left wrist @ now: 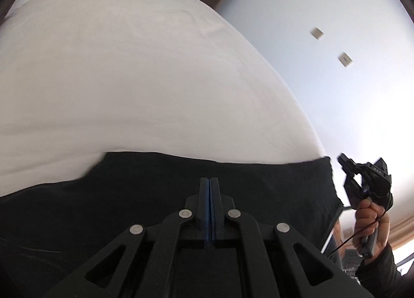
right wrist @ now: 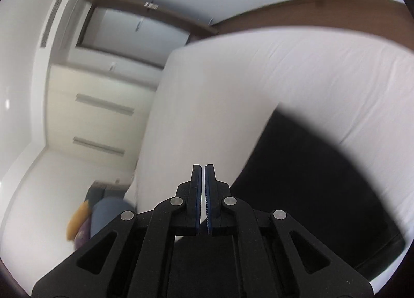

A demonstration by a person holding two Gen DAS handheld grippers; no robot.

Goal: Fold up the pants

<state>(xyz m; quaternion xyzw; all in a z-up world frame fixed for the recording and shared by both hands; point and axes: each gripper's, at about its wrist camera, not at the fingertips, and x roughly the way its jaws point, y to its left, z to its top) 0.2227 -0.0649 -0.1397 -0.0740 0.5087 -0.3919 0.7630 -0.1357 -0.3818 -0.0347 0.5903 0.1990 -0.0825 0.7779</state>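
The left gripper [left wrist: 210, 181] was closed, its blue-lined fingers [left wrist: 204, 194] pressed together with nothing between them, poised over the black pants [left wrist: 181, 181]. The right gripper [right wrist: 203, 168] was likewise nearly closed and empty, a thin sliver of white showing between its pads. The pants lay spread flat on the white bedsheet [left wrist: 116, 65] near the bed's edge. Beyond stood a pale wall [left wrist: 323, 26] and a white drawer unit [right wrist: 103, 106].

The black pants [left wrist: 181, 181] are running off the frame at seven o'clock, partly hiding behind the left gripper [left wrist: 210, 181]. The cushions [right wrist: 85, 215] at eight o'clock are blurring.
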